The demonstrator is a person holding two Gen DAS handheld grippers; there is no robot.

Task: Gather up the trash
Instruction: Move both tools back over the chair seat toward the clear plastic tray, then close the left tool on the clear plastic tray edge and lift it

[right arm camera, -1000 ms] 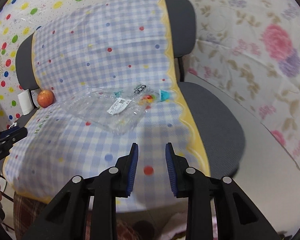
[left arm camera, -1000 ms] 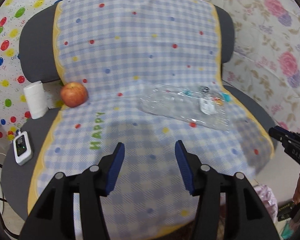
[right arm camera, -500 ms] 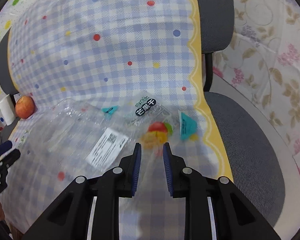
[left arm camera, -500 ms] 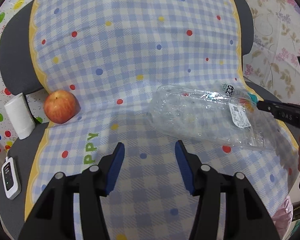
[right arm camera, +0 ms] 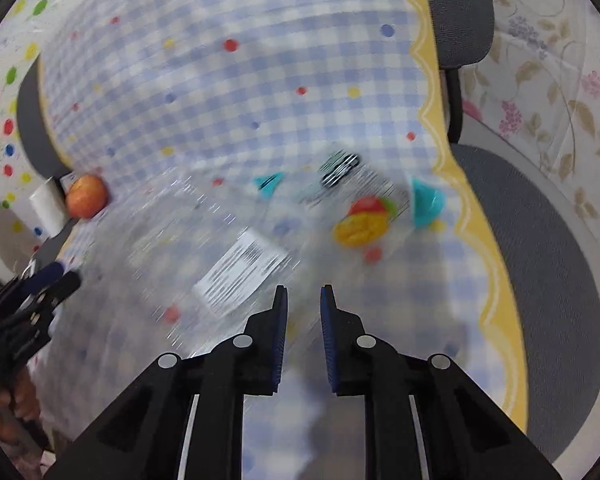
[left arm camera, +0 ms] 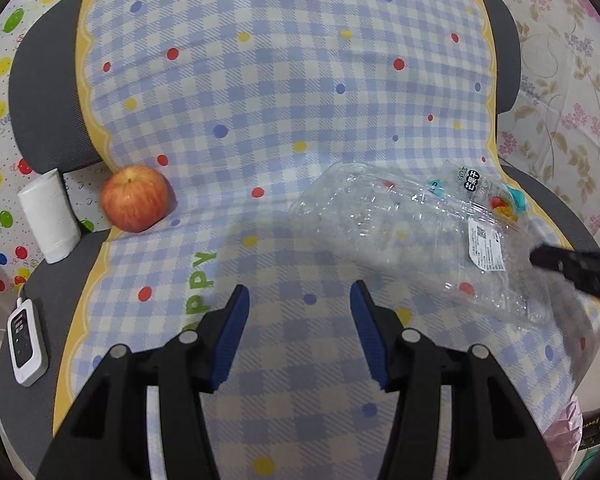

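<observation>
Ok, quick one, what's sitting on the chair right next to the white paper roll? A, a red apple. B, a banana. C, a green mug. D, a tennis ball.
A: a red apple rests at the checked cover's edge, right beside the upright white paper roll, far from the clear plastic wrapper.

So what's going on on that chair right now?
A person holding tongs in each hand is collecting trash from a chair draped in a checked cloth. The right tongs, whose jaws have just been closing but hold nothing yet, are at the near edge of a clear plastic snack bag. The left tongs hover open over the cloth, empty. An apple, a white roll and a small white device sit untouched to the left.
</observation>
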